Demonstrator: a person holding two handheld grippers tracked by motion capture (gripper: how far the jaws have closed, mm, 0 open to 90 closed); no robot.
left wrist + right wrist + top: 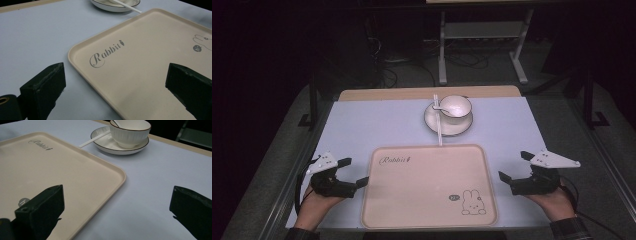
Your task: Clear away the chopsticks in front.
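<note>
A beige tray marked "Rabbit" with a bunny drawing lies at the front middle of the table, bare inside. Behind it a white bowl with a spoon in it stands on a white saucer, and a white chopstick lies across the saucer toward the tray. My left gripper hovers at the tray's left edge, jaws wide open with nothing between them; its view looks over the tray's corner. On the tray's right side my right gripper is also open and holds nothing. The bowl shows far off in the right gripper view.
The table has a pale blue cover with a wooden strip at its far edge. Dark floor, cables and a white metal stand lie beyond. Free cover lies on both sides of the tray.
</note>
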